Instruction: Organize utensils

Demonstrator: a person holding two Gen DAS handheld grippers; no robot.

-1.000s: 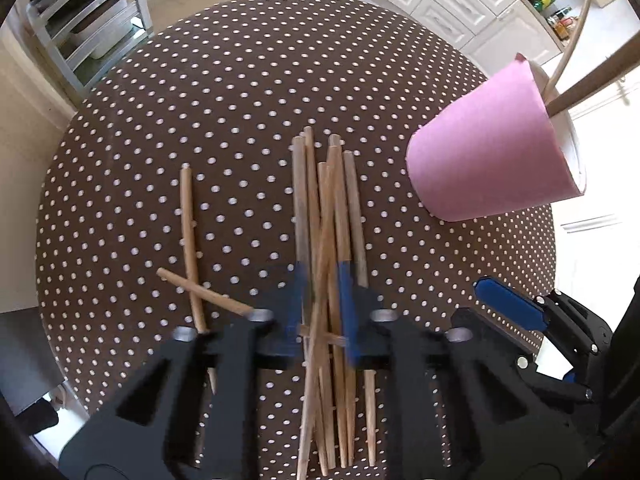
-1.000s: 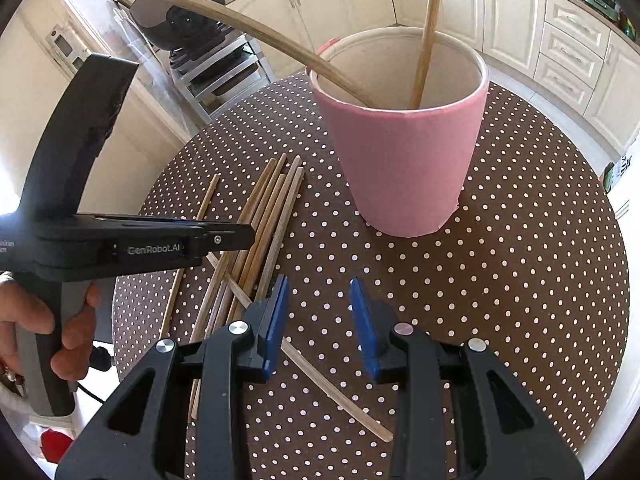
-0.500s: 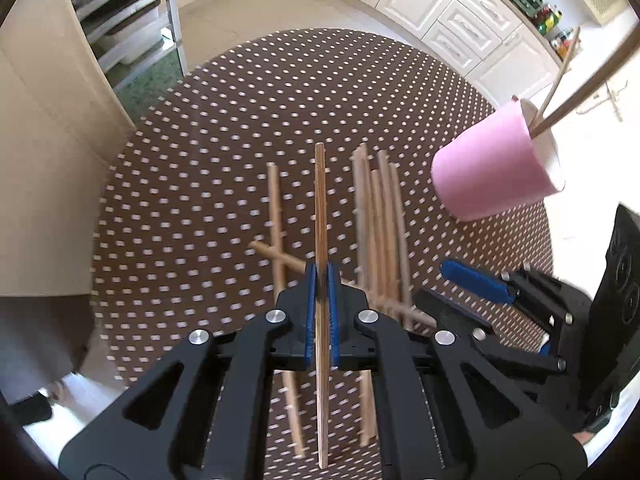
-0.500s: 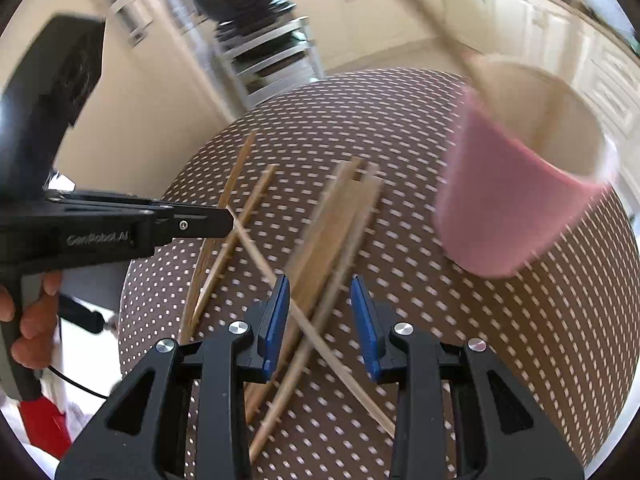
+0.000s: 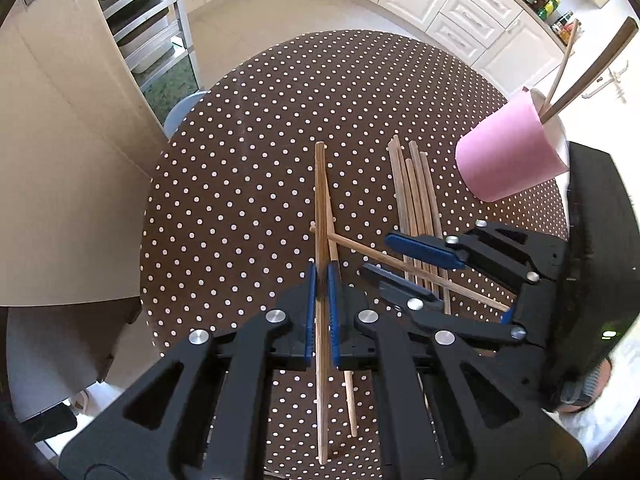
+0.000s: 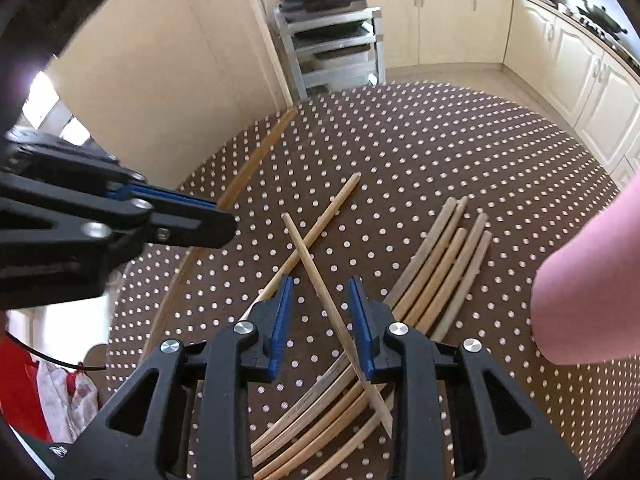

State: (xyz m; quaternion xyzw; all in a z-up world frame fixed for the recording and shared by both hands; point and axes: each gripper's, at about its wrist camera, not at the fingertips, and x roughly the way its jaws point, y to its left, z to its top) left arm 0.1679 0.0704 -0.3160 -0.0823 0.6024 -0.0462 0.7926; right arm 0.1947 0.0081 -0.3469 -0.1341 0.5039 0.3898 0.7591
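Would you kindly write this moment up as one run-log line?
left gripper: shut on chopstick | right gripper: closing around crossed chopstick, pads not touching | pink cup: holds two sticks | loose bundle: on table

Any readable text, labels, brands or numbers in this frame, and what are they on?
None readable.
Bottles on the counter: labels too small to read.
Left gripper side, where a brand mark might sit: blurred, nothing legible.
Pink cup: no print visible.

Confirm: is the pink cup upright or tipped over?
Upright. The pink cup stands on its base on the brown polka-dot table, mouth up, with two wooden sticks leaning out of it.
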